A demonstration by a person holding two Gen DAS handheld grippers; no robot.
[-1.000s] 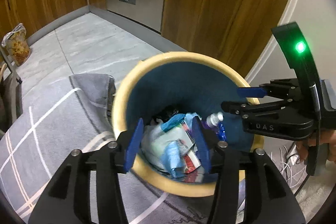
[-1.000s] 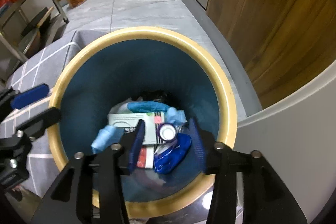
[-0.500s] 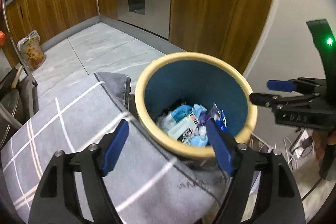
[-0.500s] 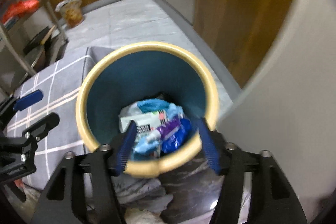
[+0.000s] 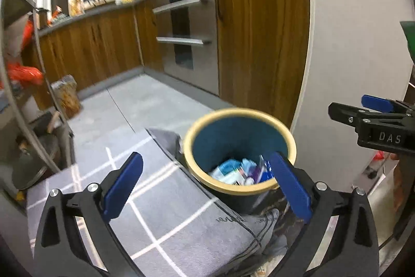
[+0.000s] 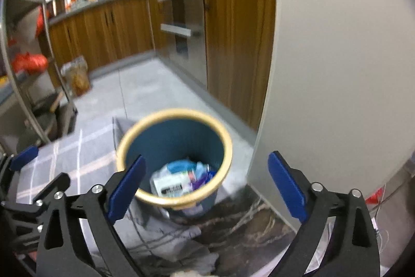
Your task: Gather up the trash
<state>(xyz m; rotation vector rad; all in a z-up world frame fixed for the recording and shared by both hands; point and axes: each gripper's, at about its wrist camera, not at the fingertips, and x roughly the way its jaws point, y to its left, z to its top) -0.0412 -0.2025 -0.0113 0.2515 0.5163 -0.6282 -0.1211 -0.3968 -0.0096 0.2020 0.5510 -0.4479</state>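
Note:
A blue bin with a yellow rim stands on the floor beside a white wall. Trash lies in its bottom: crumpled blue and white wrappers and a purple piece. My left gripper hangs above and short of the bin, its jaws opening wide with nothing held between the blue pads. My right gripper is likewise raised over the bin, jaws opening and empty. Each gripper shows at the other view's edge: the right gripper and the left gripper.
A grey cloth with white checks lies left of the bin. Wooden cabinets and an oven with steel handles line the far side. A metal rack and a patterned bag stand at left. The white wall is close on the right.
Both grippers have risen and drawn back from the bin, which now looks smaller and lower. Their jaws have spread from half-closed to wide. The trash lies in the bin.

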